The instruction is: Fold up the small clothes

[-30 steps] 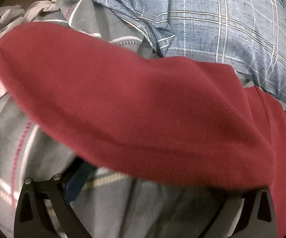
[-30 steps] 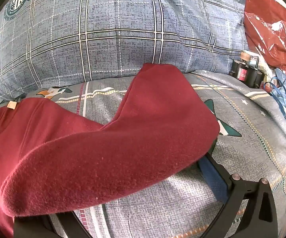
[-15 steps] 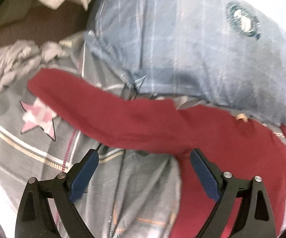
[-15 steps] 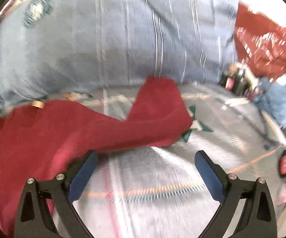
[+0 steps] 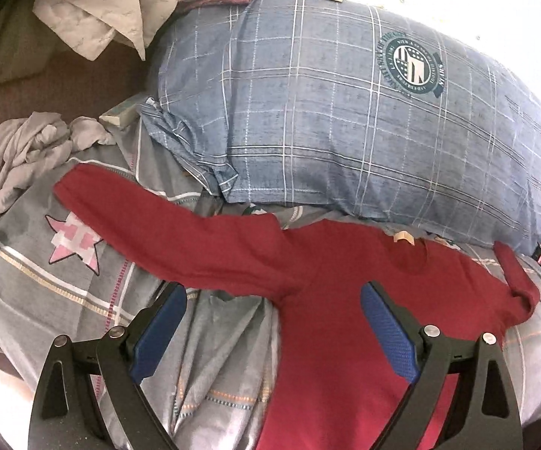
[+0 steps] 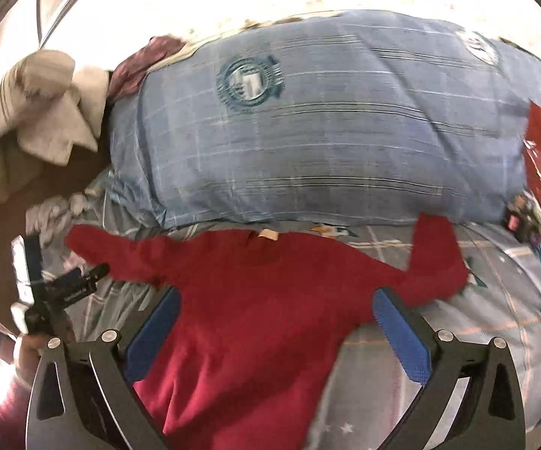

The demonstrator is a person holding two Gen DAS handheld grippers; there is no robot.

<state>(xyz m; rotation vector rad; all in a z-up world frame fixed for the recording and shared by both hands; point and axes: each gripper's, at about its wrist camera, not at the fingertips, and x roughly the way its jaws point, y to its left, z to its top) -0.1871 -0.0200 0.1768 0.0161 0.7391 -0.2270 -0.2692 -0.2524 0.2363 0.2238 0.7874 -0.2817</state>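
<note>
A bed with a grey checked cover (image 5: 64,292), printed with a pink star, fills the scene. A large blue plaid pillow (image 5: 345,112) bearing a round crest lies along its far edge. Beyond the bed's left edge, brown floor (image 5: 64,86) shows beneath crumpled pale cloth (image 5: 94,11). Bright, washed-out light glares above the pillow.
</note>
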